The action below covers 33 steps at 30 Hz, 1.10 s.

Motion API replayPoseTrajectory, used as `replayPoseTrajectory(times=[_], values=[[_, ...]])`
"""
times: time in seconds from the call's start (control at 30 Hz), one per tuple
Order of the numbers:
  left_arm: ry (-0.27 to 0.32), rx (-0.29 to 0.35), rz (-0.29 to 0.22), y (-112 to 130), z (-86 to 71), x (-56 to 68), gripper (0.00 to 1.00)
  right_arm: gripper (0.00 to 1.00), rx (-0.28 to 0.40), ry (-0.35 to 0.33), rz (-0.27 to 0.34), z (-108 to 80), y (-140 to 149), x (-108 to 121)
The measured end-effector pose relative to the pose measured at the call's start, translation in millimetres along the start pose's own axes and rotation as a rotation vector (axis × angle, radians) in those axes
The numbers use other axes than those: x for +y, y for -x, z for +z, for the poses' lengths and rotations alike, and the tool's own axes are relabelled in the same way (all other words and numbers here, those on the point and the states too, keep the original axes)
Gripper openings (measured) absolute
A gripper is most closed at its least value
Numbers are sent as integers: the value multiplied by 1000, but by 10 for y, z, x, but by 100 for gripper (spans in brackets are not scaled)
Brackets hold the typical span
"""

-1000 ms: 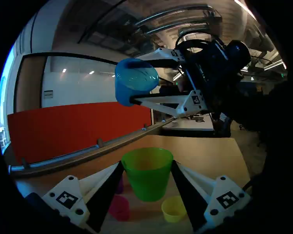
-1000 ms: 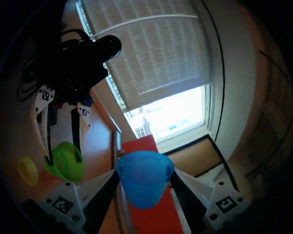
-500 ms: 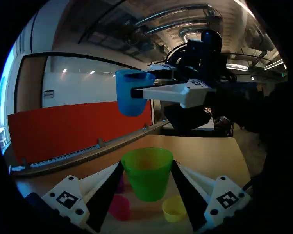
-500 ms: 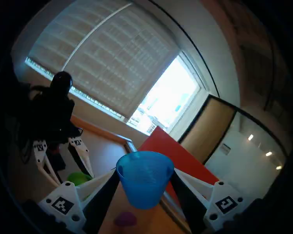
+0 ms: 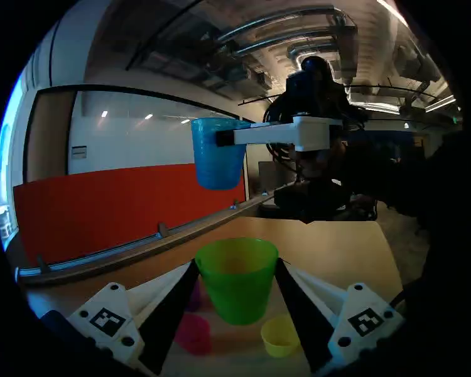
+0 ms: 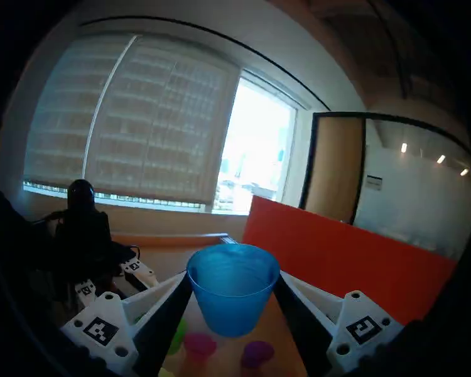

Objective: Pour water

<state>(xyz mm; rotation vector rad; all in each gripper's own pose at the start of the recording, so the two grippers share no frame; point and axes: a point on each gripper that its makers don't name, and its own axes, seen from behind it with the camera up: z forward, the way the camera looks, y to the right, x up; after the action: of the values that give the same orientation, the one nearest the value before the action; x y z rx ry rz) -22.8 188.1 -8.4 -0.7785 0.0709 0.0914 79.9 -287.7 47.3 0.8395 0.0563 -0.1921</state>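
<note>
Item one, the blue cup (image 6: 233,295): translucent ribbed plastic, tapered, upright with its mouth level. It is clamped between both fingers of the right gripper (image 6: 233,278), just below the rim (contents cannot be made out). Item two, the green cup (image 5: 237,286): translucent plastic, tapered, upright, gripped between both fingers of the left gripper (image 5: 237,271). Seen from the left gripper, the blue cup sits higher than the green cup and beyond it, well apart.

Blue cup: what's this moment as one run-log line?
right claw shut on blue cup, upright | left claw shut on green cup | not pouring
</note>
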Motion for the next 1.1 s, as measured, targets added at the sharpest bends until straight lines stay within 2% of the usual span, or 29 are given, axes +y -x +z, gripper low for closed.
replayPoseTrajectory(times=[0.17,0.27,0.77,1.1], values=[[0,-10,3,25,-16,7,87,90,-8,-6,70,-27,42,-2],[-1,-24,6,59,-28,5,87,90,-15,-3,92,-54,85,11],[-32,-116,30,256,-130,-112,87,90,-101,12,141,-290,518,78],[-57,-186,39,423,-157,-189,87,90,-166,49,130,-548,849,207]])
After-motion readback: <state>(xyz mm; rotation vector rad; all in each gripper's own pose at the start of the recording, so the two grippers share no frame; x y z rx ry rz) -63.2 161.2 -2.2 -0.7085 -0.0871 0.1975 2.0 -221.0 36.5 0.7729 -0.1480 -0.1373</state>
